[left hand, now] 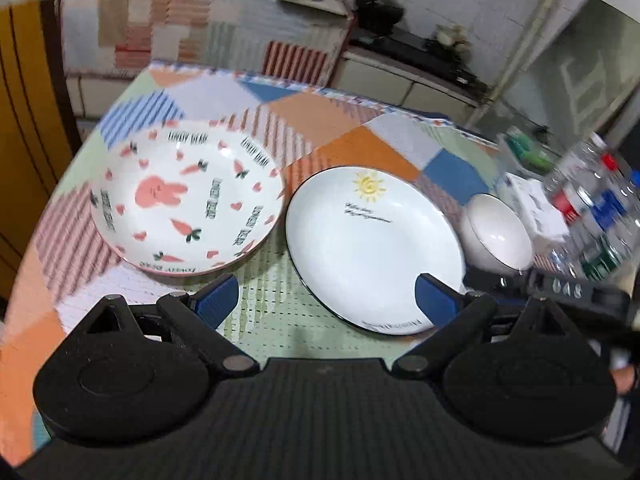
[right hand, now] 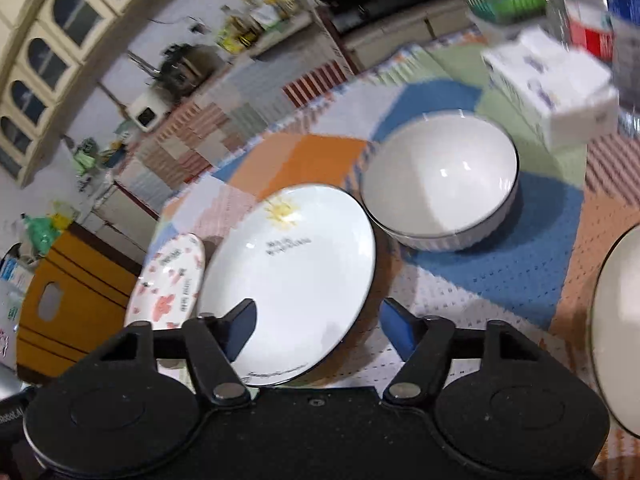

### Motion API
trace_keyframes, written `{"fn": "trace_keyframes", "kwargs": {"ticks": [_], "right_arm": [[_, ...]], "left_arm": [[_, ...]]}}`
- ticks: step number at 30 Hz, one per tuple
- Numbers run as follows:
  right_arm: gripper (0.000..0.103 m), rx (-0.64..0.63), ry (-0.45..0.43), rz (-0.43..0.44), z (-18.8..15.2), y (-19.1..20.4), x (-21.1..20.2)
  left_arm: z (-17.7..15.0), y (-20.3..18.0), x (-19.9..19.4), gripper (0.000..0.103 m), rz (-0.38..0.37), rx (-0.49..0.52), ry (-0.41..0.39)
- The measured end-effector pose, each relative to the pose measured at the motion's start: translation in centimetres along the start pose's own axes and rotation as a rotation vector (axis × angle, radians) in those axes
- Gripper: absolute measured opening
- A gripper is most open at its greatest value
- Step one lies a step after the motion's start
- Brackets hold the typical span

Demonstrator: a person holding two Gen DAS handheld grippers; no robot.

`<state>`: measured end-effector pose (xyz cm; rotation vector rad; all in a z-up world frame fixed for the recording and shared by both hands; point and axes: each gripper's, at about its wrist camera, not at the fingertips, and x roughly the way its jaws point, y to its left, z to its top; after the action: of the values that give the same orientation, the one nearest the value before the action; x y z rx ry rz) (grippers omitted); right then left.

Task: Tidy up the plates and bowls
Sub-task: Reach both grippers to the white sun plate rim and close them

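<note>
A rabbit-and-carrot plate [left hand: 188, 200] lies at the left on the patchwork tablecloth [left hand: 344, 136], beside a white sun plate [left hand: 372, 248] with a dark rim. A white ribbed bowl [left hand: 498, 232] stands to the right of the sun plate. My left gripper [left hand: 326, 300] is open and empty, above the gap between the two plates. My right gripper [right hand: 318, 320] is open and empty over the near right edge of the sun plate [right hand: 292, 280]. The right wrist view also shows the bowl [right hand: 440, 184], the rabbit plate [right hand: 168, 284] and another white dish [right hand: 618, 336] at the right edge.
A white box [right hand: 556, 88] and several plastic bottles [left hand: 592, 208] crowd the table's right side. A yellow cabinet [right hand: 68, 304] stands beyond the table's left edge. A covered bench [left hand: 200, 24] and low shelves [left hand: 408, 76] lie behind the table.
</note>
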<state>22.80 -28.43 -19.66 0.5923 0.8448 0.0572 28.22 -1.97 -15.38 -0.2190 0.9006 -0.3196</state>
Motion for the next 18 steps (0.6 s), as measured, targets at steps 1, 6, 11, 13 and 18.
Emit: {"fn": "trace_keyframes", "kwargs": {"ticks": [1,6,11,13,18], "right_arm": [[0.061,0.015,0.016,0.005,0.0,-0.4,0.6],[0.056,0.027,0.020,-0.016,-0.2,-0.8,2.6],[0.040,0.005,-0.005,-0.016,-0.1,-1.7,4.2],[0.027,0.012,-0.008,-0.014,0.0,-2.2,4.9],[0.013,0.009,-0.026,-0.025,0.2,-2.6,5.4]], "left_arm": [[0.0,0.3,0.9,0.096,0.010,-0.008,0.010],[0.0,0.8,3.9,0.085,0.049,-0.009,0.030],[0.4,1.5,6.2,0.070,0.073,-0.056,0.067],[0.3,1.8,7.5,0.063,0.073,-0.078,0.094],[-0.2,1.4,9.1,0.037,0.072,-0.074,0.095]]}}
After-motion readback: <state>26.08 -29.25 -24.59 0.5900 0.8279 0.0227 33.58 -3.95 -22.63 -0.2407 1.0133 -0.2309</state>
